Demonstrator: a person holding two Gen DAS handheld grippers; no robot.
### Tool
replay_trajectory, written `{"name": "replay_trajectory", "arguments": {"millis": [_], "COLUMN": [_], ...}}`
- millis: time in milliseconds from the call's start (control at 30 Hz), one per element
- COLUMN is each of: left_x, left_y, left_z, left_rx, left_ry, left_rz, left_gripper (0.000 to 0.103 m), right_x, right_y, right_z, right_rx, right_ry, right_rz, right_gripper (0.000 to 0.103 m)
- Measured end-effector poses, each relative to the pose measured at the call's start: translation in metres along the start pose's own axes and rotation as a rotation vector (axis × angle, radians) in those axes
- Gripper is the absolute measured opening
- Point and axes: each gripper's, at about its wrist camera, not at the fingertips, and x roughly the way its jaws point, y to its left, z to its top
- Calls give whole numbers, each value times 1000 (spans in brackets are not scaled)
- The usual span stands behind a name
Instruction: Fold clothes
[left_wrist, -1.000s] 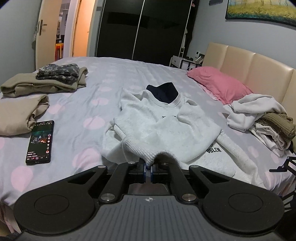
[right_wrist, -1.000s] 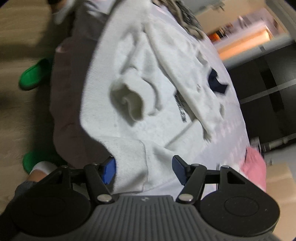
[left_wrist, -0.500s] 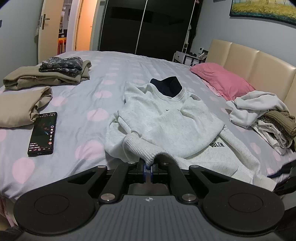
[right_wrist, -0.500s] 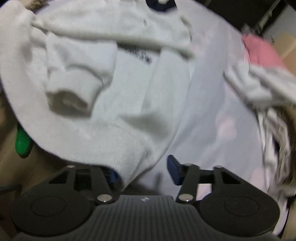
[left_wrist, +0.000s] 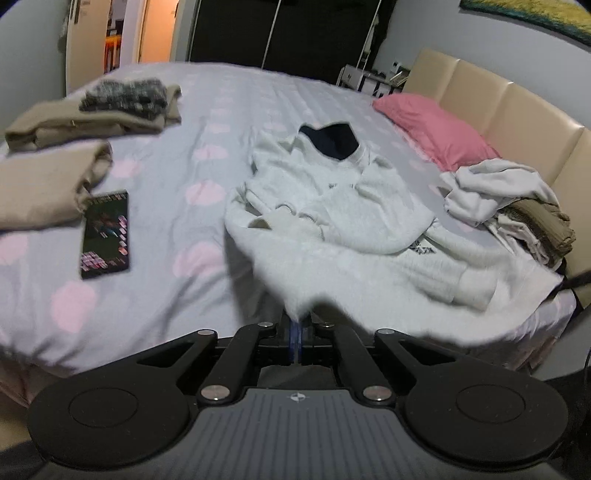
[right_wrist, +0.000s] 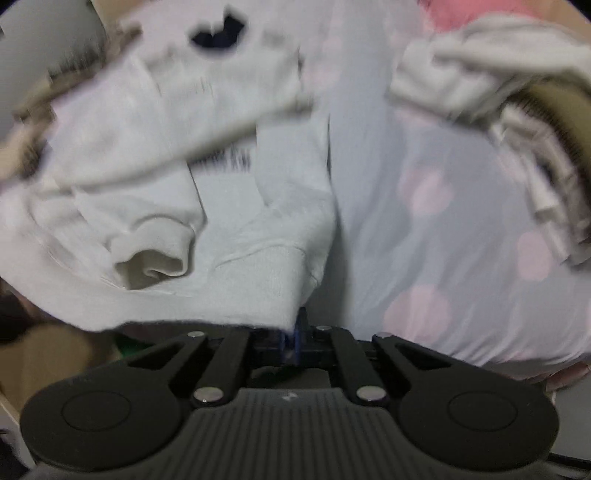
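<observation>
White fleece sweatshirt (left_wrist: 332, 206) (soft, limp) is clamped at its hem by left gripper (left_wrist: 298, 334) and right gripper (right_wrist: 295, 341), whose jaws have just been closing on it.

sweatshirt (left_wrist: 343, 206): off-white, navy inner collar, dark lettering | bedsheet (left_wrist: 207, 122): pale grey-lilac, pink polka dots | pillow (left_wrist: 436, 129): pink | headboard (left_wrist: 517, 107): cream | folded clothes (left_wrist: 48, 184): tan | top garment (left_wrist: 125, 94): mottled grey-black | phone (left_wrist: 105, 233): black, multicoloured screen
</observation>
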Motion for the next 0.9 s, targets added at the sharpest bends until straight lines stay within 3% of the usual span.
{"name": "replay_trajectory", "arguments": {"millis": [67, 100, 200, 300, 367, 400, 467, 500, 533, 700, 767, 800, 900], "left_x": [-8, -3, 29, 47, 51, 52, 60, 64, 67, 71, 70, 69, 70], "left_y": [7, 11, 20, -1, -28, -39, -59, -65, -69, -74, -76, -77, -82], "left_z": [3, 4, -9, -32, -48, -56, -75, -83, -89, -98, -99, -100, -108], "left_rx": [-19, -24, -9, 135, 259, 307, 391, 414, 433, 509, 603, 664, 857], "left_ry": [3, 47, 185, 232, 273, 283, 310, 327, 342, 324, 289, 266, 175], "left_rz": [23, 41, 65, 104, 81, 73, 66, 58, 47, 36, 56, 78, 141], "left_gripper": [0, 0, 0, 0, 5, 14, 24, 24, 24, 24, 29, 36, 46], "right_x": [-26, -36, -15, 21, 39, 45, 58, 65, 69, 86, 90, 91, 91], "right_y": [-6, -8, -4, 6, 13, 18, 32, 37, 38, 43, 48, 49, 42], "right_z": [7, 10, 7, -1, -8, -12, -21, -28, -33, -46, -52, -55, -57], "right_rx": [20, 31, 8, -62, -110, -156, -366, -476, -525, -646, -718, -740, -765], "right_ry": [-35, -46, 62, 173, 232, 247, 255, 257, 264, 333, 347, 358, 372], "right_rz": [20, 24, 10, -28, -44, -65, -236, -324, -355, -332, -299, -273, -220], "right_gripper": [4, 4, 4, 4, 5, 5, 5, 5, 5, 5, 6, 12, 61]}}
